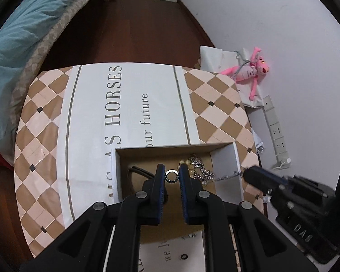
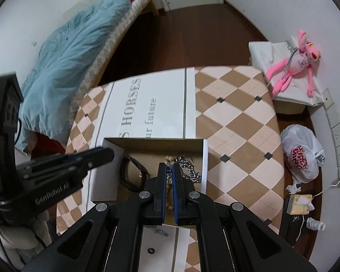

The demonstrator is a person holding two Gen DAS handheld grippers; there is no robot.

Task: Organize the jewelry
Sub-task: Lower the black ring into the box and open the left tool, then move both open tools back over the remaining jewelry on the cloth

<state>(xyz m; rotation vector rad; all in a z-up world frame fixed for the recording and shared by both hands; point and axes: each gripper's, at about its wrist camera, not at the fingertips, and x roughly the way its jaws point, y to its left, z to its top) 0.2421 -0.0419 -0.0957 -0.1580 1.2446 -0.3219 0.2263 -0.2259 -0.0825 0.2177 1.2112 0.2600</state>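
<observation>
1. Left gripper [image 1: 172, 174] fingers pinch a small silver ring [image 1: 171, 175] above the open box [image 1: 226, 158].
2. Right gripper [image 2: 170, 167] fingers, nearly closed, clamp a thin chain [image 1: 226, 177] over the box.
3. Tabletop print reads "HORSES", "future".

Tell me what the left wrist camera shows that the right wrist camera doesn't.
Only the left wrist view shows the small silver ring gripped between the left tongs, and a thin chain stretching from the right tongs to the pile in the box. Only the right wrist view shows a white plastic bag on the floor. Both show the open cardboard box, the chunky silver chain, the beaded strand, a black band, and the pink plush toy.
</observation>
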